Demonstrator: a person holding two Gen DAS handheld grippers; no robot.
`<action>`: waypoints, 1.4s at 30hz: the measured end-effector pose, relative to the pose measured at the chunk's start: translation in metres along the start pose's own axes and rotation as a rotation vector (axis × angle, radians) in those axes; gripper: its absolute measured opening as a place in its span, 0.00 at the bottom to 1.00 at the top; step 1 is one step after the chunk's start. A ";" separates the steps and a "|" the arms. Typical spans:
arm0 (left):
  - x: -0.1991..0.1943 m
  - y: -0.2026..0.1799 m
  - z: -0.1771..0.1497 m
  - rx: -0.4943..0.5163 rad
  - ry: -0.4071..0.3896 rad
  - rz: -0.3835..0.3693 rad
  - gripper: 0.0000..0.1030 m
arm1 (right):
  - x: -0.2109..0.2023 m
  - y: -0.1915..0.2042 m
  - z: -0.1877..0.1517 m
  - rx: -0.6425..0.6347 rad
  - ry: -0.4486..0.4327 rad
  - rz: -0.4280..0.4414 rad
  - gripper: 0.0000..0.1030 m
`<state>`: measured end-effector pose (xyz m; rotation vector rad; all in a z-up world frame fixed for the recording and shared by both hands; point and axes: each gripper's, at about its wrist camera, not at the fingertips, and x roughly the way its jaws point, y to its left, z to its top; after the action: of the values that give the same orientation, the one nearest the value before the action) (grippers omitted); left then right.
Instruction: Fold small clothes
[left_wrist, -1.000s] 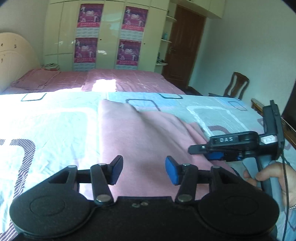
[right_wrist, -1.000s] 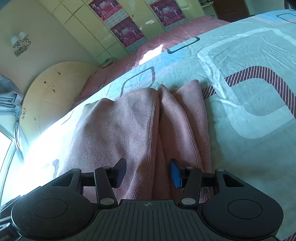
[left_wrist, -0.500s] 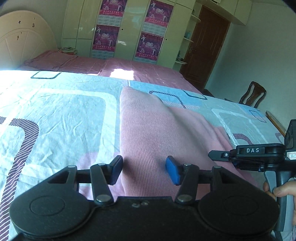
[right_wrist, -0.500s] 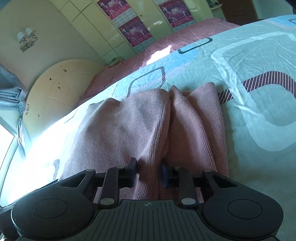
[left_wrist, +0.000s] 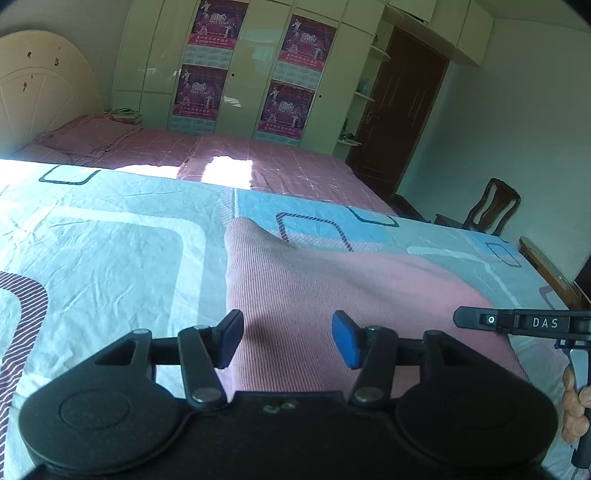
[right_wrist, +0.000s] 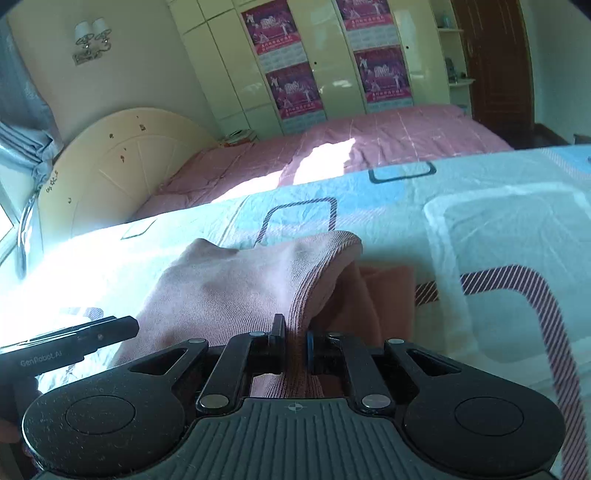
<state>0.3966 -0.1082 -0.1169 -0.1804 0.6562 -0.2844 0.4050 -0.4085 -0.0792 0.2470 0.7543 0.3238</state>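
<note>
Right gripper (right_wrist: 295, 341): jaws just closed, pinching a ribbed fold of the pink garment (left_wrist: 314, 288), lifted off the patterned bedsheet (left_wrist: 110, 266). Left gripper (left_wrist: 287, 341): jaws apart over the garment, holding nothing. Beyond: pink bed (left_wrist: 221, 155), postered wardrobe (left_wrist: 251, 66), door (left_wrist: 399, 110), chair (left_wrist: 487, 206). Garment's near edge hidden behind grippers.

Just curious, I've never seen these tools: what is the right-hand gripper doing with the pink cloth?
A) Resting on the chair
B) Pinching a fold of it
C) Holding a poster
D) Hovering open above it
B: the right gripper has just closed on a fold of the pink cloth.
</note>
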 end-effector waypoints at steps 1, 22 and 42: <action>0.003 -0.004 -0.004 0.012 0.012 -0.004 0.50 | 0.001 -0.003 -0.002 -0.003 0.015 -0.010 0.09; 0.017 -0.006 -0.022 0.029 0.068 0.013 0.55 | -0.058 -0.010 -0.071 0.125 0.123 -0.057 0.10; 0.009 -0.020 -0.005 0.059 0.102 0.088 0.57 | -0.069 -0.022 -0.070 0.086 0.148 -0.084 0.04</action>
<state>0.3964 -0.1302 -0.1213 -0.0810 0.7537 -0.2292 0.3130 -0.4468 -0.0929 0.2733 0.9232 0.2321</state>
